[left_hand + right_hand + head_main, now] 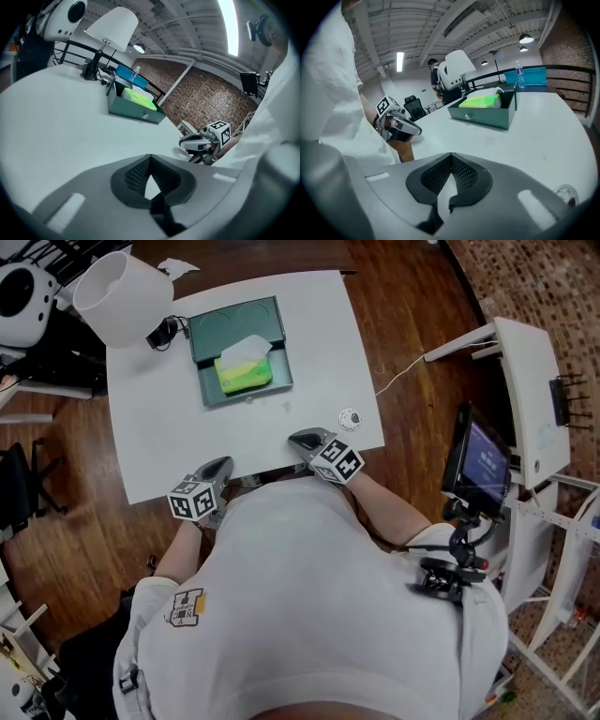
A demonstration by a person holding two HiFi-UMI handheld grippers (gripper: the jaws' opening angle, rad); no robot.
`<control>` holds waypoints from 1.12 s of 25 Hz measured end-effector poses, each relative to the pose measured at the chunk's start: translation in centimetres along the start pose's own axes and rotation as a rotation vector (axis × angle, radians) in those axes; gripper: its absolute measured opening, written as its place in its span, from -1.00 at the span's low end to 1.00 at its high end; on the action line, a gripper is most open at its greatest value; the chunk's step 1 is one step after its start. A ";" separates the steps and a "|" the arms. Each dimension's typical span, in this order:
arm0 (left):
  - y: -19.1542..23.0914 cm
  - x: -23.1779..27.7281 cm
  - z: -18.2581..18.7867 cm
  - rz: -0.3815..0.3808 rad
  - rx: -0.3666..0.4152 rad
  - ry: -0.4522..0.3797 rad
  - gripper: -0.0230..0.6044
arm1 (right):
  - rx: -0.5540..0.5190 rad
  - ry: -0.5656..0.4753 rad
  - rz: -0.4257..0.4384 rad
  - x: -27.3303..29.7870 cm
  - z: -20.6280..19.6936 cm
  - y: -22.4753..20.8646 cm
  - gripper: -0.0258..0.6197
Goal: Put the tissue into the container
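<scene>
A dark green open container (234, 320) lies on the far half of the white table (159, 437). Inside it rests a yellow-green tissue pack (244, 377) with a white tissue (246, 349) sticking up from its top. My left gripper (223, 465) and right gripper (298, 439) sit at the table's near edge, well short of the container, both shut with nothing between the jaws. The left gripper view shows the left gripper (149, 159) closed, the container (133, 111) ahead and the right gripper (190, 143) beside it. In the right gripper view the right gripper (451, 159) is closed, with the container (485, 117) ahead.
A white lamp shade (117, 296) and a black clamp (167, 332) stand at the table's far left corner. A small round disc (350, 419) lies near the right gripper. A screen on a stand (478, 460) stands to the right, off the table.
</scene>
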State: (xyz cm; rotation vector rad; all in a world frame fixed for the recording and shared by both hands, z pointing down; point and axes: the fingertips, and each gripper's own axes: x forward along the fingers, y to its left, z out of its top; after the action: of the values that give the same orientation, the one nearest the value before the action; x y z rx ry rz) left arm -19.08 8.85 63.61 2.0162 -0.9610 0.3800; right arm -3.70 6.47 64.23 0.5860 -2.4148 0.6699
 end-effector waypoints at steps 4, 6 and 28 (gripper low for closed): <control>0.0 0.2 0.2 -0.003 0.006 -0.005 -0.93 | -0.024 0.002 -0.007 -0.1 0.4 -0.3 -0.92; 0.2 0.4 0.4 -0.003 0.007 -0.006 -0.93 | -0.030 -0.001 -0.013 -0.1 0.6 -0.5 -0.92; 0.4 0.0 0.7 0.002 0.021 -0.008 -0.93 | -0.073 0.008 -0.033 0.0 1.3 -0.9 -0.92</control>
State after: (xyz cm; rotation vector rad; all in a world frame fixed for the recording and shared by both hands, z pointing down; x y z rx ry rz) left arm -19.42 8.10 63.43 2.0367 -0.9681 0.3852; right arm -3.72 5.10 63.58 0.5914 -2.4061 0.5669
